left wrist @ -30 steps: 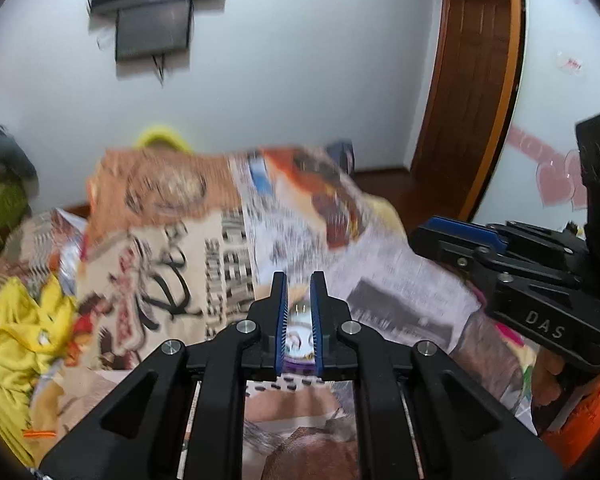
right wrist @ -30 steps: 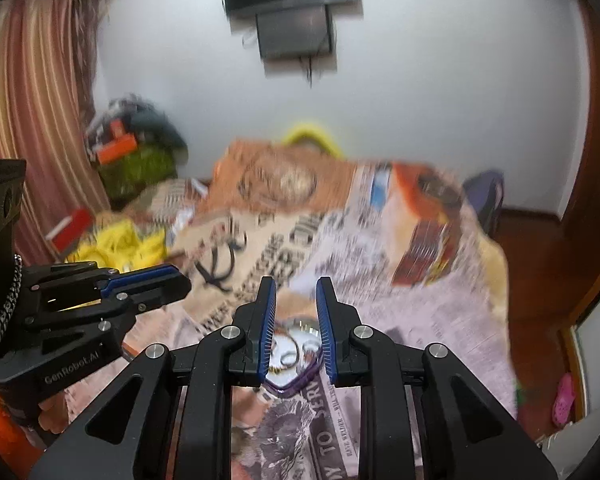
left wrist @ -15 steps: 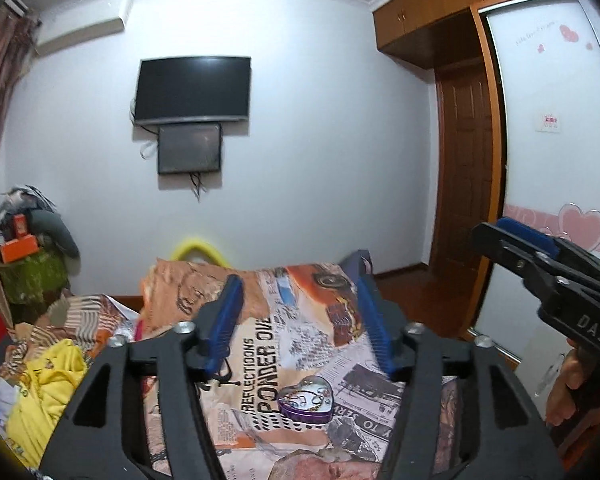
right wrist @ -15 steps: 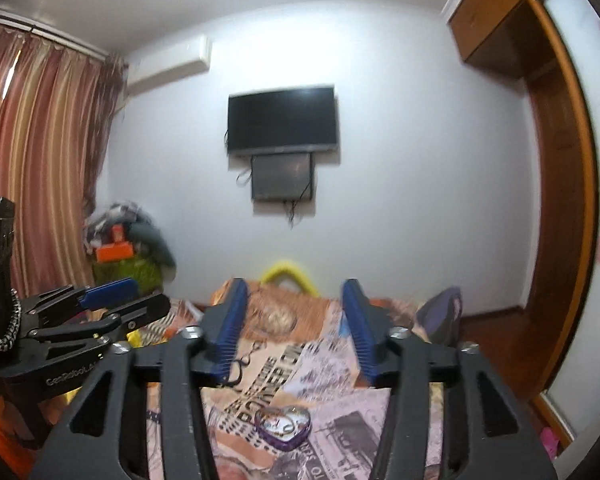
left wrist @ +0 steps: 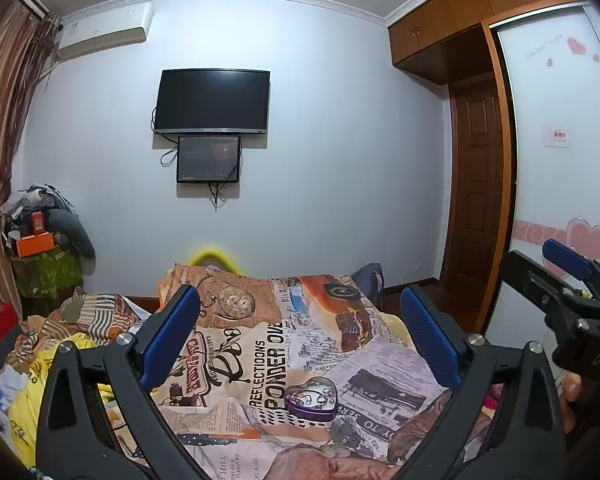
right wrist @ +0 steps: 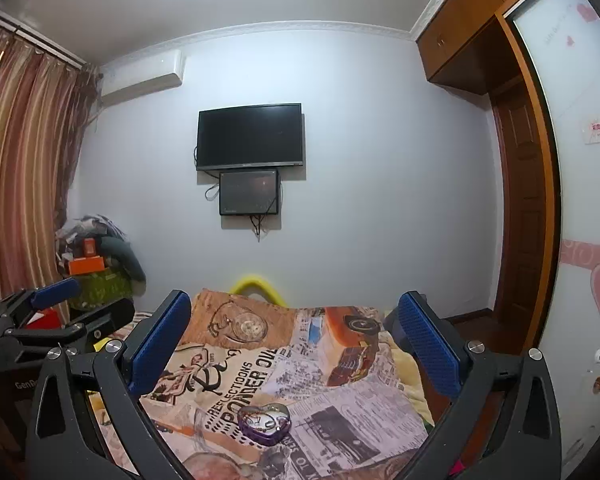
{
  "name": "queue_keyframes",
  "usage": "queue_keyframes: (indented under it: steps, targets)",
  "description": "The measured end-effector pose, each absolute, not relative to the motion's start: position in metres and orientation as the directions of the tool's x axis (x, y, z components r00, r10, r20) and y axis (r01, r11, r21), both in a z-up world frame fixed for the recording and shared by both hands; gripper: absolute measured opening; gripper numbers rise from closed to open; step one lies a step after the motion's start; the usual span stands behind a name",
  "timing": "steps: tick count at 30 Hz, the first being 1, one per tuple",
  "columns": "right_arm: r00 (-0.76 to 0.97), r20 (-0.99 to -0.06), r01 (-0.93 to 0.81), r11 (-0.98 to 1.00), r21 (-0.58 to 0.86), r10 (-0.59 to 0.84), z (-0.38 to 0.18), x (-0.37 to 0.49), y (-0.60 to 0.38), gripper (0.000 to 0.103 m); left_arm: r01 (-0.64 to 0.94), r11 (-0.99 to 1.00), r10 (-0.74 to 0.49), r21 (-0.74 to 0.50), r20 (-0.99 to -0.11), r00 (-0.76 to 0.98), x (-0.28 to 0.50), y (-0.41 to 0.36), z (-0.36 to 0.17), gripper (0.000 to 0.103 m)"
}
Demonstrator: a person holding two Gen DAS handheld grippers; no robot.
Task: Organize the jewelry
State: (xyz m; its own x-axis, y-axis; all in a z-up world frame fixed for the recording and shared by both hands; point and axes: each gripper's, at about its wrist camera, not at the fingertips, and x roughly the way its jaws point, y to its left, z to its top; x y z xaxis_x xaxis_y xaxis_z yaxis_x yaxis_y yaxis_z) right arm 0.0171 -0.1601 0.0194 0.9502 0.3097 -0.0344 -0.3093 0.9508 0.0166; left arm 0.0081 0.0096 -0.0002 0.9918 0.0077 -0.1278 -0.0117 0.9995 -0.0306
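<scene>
We are holding the left gripper (left wrist: 300,332) and right gripper (right wrist: 296,332) spread wide, both empty, above the bed (left wrist: 340,364). The heart tin (left wrist: 311,397) of jewelry is sitting between them. Pressing down could be tipping it on soft bedding. A TV (left wrist: 213,101) is hanging ahead.

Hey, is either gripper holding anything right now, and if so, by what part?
Nothing is held. The left gripper and right gripper are both open and empty, above the heart-shaped tin on the bedspread.
</scene>
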Motion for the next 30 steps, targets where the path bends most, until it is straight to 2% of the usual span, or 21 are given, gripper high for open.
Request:
queue_keyframes:
  steps: [30]
  targets:
    - [0.945, -0.097, -0.311, 0.950, 0.027, 0.312, 0.014, 0.014, -0.175, 0.103, -0.016, 1.000, 0.012, -0.022, -0.168, 0.986, 0.016, 0.001, -0.006, 0.102]
